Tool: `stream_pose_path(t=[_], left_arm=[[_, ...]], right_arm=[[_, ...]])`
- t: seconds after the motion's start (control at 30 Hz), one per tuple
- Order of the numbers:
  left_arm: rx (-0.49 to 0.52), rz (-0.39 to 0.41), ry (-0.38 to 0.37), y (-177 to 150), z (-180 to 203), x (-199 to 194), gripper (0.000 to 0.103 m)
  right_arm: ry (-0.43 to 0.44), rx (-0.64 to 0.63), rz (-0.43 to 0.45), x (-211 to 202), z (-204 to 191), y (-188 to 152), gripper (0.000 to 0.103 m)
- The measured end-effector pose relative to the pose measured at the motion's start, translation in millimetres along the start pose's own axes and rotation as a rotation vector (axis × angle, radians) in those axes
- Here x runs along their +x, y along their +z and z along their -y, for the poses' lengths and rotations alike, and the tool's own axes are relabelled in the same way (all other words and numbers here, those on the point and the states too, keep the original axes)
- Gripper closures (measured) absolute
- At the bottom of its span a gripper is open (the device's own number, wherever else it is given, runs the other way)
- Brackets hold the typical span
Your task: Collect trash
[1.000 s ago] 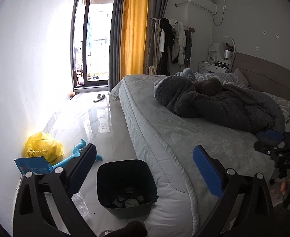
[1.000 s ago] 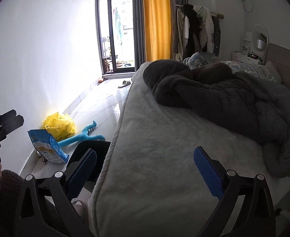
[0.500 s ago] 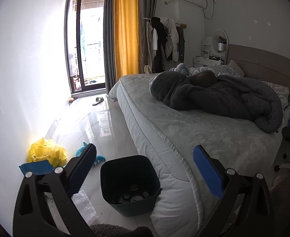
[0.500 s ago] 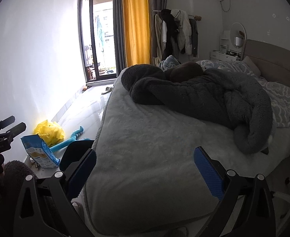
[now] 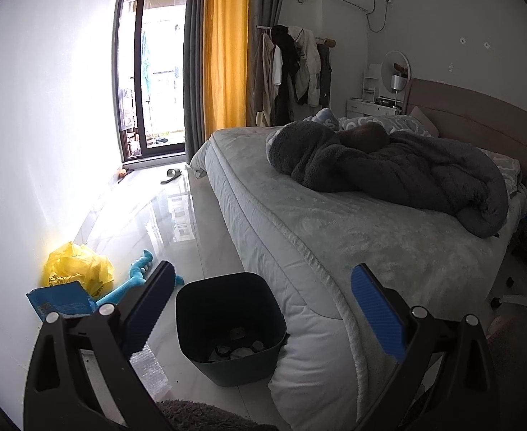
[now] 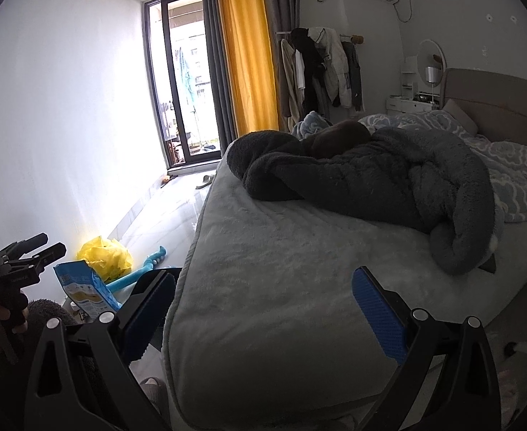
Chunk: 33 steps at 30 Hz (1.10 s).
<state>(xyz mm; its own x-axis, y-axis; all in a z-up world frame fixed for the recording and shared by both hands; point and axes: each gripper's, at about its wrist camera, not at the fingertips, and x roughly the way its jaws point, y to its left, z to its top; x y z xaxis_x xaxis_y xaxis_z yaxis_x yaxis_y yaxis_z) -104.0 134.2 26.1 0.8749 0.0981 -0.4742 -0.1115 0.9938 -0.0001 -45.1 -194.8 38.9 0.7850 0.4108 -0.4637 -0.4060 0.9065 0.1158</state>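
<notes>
A dark bin [image 5: 229, 327] stands on the floor beside the bed, with several small pieces of trash at its bottom. By the wall lie a crumpled yellow plastic bag [image 5: 78, 267] [image 6: 105, 256], a blue snack packet [image 5: 60, 300] [image 6: 83, 289] and a strip of bubble wrap [image 5: 148, 370]. My left gripper [image 5: 261, 309] hangs open above and in front of the bin, holding nothing. My right gripper [image 6: 263, 310] is open over the bed's near corner, also holding nothing. In the right wrist view, the left gripper's body [image 6: 15, 269] shows at the far left in a hand.
A large bed [image 5: 353, 237] with a dark grey blanket [image 5: 389, 165] fills the right side. A light blue toy [image 5: 137, 276] lies on the glossy floor. A slipper [image 5: 170, 175] sits near the balcony door. Clothes hang on a rack [image 5: 292, 68] at the back.
Both cameras have pulled back and swung, so the bed and bin sit farther off and more of the room shows. Both grippers stay open with nothing in them.
</notes>
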Motion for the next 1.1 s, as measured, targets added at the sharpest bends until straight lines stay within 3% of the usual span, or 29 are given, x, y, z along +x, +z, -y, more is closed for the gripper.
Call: stream_pose_path(t=[0.4, 1.1], left_arm=[[-0.049, 0.005, 0.0, -1, -10, -2, 0.003], [-0.039, 0.006, -0.003, -1, -9, -2, 0.003]], right_arm=[[0.0, -0.065, -0.014, 3, -13, 0, 0.003], [0.011, -0.063, -0.016, 3, -13, 0, 0.003]])
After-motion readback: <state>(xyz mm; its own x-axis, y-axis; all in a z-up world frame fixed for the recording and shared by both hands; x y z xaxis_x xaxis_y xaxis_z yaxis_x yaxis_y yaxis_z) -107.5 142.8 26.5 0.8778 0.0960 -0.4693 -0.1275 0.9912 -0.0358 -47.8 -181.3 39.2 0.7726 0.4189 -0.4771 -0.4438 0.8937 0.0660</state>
